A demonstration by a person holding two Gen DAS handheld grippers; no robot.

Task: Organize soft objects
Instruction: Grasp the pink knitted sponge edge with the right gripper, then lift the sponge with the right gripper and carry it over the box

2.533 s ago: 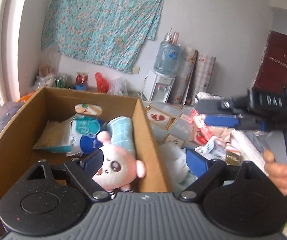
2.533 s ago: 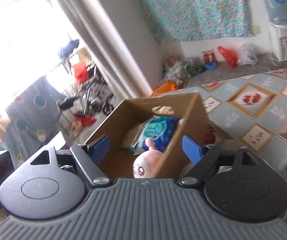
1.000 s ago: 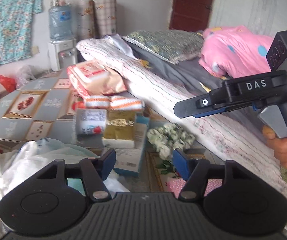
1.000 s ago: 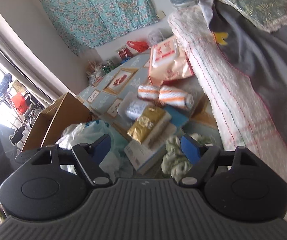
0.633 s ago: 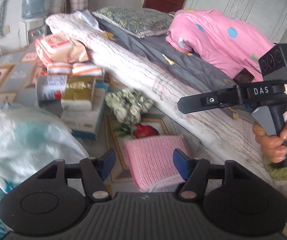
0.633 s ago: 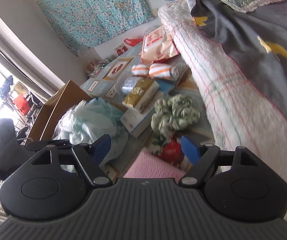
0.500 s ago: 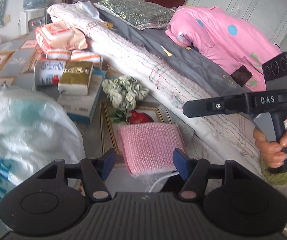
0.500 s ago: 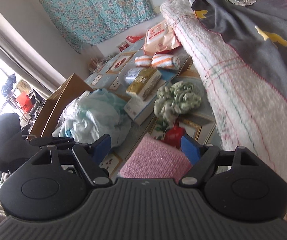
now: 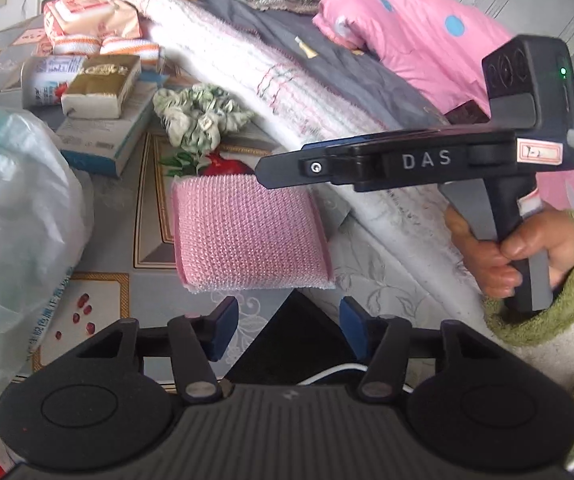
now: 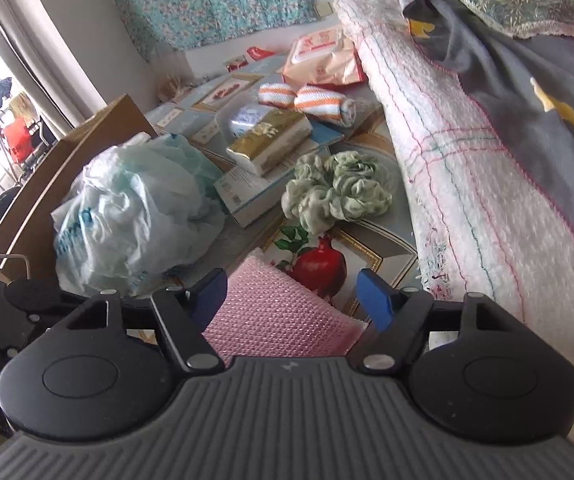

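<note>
The left gripper (image 9: 287, 328) tilts down at the floor, jaws narrowing on nothing, just short of the pink knitted pad (image 9: 247, 236) lying flat. The right gripper (image 10: 293, 296), gripped by a hand (image 9: 515, 256), angles downward, jaws closing astride the pad's edge without pressing it.

A fuzzy olive-green cuff on a cream sleeve (image 9: 547, 320) covers the wrist; the matte-black handheld gripper (image 9: 427, 160) bears white "DAS" lettering, a silver screw and a green light.
</note>
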